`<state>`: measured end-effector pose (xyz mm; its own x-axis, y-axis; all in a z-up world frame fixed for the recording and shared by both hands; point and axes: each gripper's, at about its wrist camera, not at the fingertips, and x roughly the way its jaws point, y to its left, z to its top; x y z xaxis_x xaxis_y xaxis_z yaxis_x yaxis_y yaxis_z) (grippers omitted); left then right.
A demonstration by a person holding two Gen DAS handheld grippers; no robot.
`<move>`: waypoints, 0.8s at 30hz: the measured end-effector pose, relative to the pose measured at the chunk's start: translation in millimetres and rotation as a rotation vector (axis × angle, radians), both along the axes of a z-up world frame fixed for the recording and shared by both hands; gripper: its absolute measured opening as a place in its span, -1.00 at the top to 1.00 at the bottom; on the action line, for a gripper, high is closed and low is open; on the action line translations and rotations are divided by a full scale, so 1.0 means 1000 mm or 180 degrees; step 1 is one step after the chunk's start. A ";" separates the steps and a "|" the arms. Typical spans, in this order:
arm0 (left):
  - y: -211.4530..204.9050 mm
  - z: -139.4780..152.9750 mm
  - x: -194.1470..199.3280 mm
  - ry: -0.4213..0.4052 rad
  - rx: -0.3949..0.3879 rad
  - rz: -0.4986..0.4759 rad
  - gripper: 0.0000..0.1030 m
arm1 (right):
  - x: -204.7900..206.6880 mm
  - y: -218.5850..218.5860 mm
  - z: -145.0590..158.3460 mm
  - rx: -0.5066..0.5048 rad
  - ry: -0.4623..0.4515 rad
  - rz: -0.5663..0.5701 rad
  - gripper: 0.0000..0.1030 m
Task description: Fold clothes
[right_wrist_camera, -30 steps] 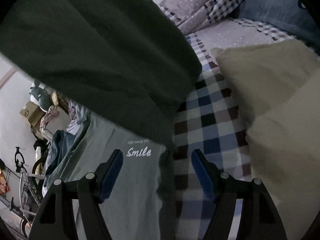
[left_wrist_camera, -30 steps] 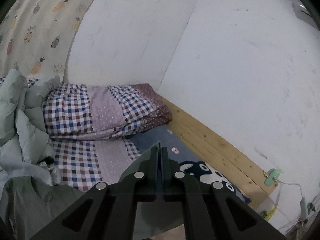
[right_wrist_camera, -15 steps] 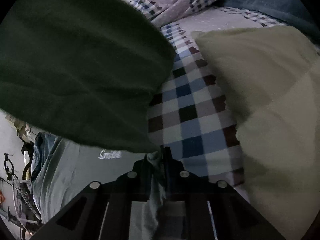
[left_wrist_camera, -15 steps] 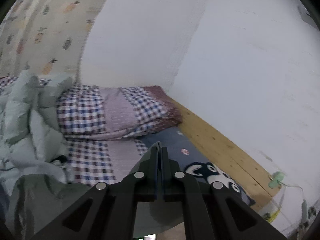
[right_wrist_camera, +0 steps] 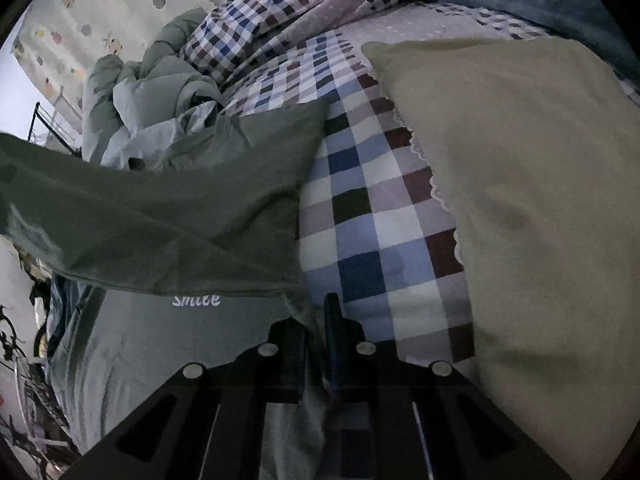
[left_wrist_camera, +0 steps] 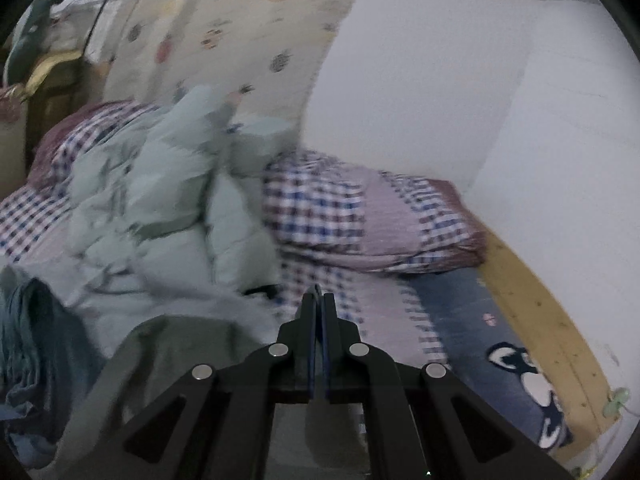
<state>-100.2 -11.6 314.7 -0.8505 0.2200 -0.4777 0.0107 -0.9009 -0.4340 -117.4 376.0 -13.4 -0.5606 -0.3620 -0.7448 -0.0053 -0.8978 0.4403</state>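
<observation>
The green T-shirt (right_wrist_camera: 168,216) with its white "Smile" print (right_wrist_camera: 196,301) lies on the checked bedsheet (right_wrist_camera: 360,220), its upper part folded over. The right gripper (right_wrist_camera: 314,320) pinches the shirt's near right edge. The left gripper (left_wrist_camera: 319,300) has its jaws pressed together on green cloth. Right lies a beige pillow (right_wrist_camera: 520,200); farther left, a pale crumpled duvet (left_wrist_camera: 160,208).

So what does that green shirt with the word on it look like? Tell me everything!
The green shirt is dull grey-green soft cloth with small white writing that looks like "Smile". It lies on the checked bedsheet, one part lifted and folded over so it half hides the writing. The right tongs are shut on its edge. A beige pillow lies beside it, not touching.
</observation>
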 end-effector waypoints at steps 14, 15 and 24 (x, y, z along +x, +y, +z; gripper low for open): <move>-0.091 -0.140 -0.016 -0.0602 0.0125 0.0359 0.99 | 0.041 -0.013 0.008 0.0574 0.0020 0.0109 0.92; -0.094 -0.146 -0.016 -0.0631 0.0146 0.0369 0.99 | 0.044 -0.014 0.009 0.0609 0.0020 0.0111 0.92; -0.115 -0.198 -0.030 -0.0978 0.0082 0.0456 0.92 | 0.068 -0.018 0.018 0.0884 0.0094 0.0183 0.90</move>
